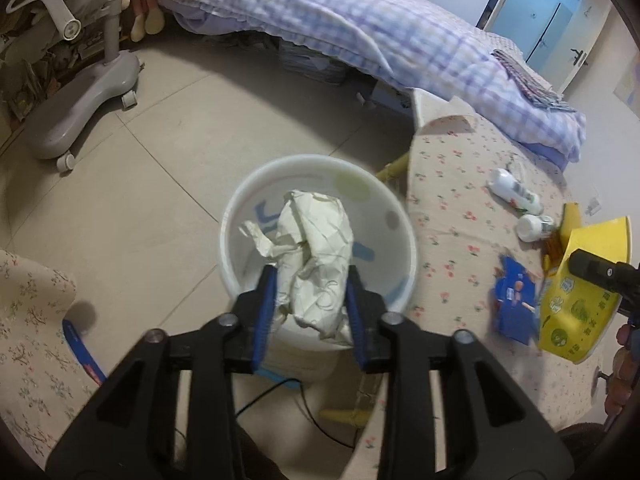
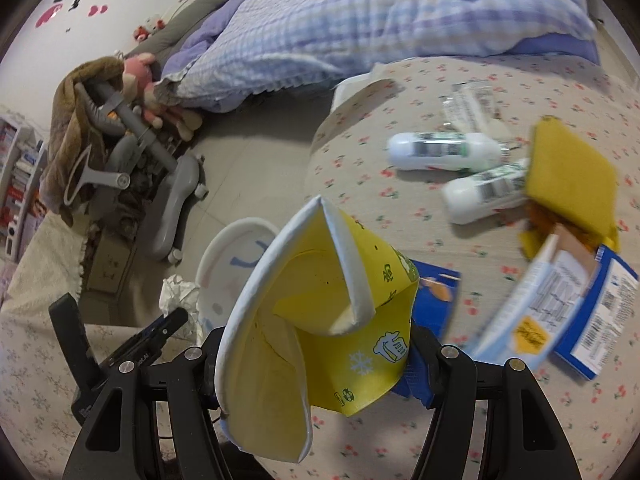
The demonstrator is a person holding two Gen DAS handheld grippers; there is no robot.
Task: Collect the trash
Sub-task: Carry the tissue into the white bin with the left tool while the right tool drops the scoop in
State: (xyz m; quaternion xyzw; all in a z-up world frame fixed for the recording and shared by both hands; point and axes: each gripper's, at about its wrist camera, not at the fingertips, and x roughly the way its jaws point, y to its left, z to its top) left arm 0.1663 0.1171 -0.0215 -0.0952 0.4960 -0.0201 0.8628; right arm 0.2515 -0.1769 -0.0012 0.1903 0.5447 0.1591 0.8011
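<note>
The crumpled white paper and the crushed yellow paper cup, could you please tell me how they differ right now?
The crumpled white paper is a plain wrinkled wad, while the crushed yellow paper cup is printed, with a white rim. The paper hangs above the round white bin on the floor; the cup is over the floral tablecloth. The paper sits between the left hand-held gripper; the right hand-held gripper grips the cup. Both are paper trash.

right tool (image 2: 316, 344): fingers hidden behind the crushed yellow cup (image 2: 320, 320)
bin (image 1: 320, 240): floor hidden under crumpled paper (image 1: 316, 256)
blue box (image 2: 592, 316): blurred, print unreadable
bottles (image 2: 444, 152): labels smeared
bed (image 1: 360, 28): cut off by the top edge
</note>
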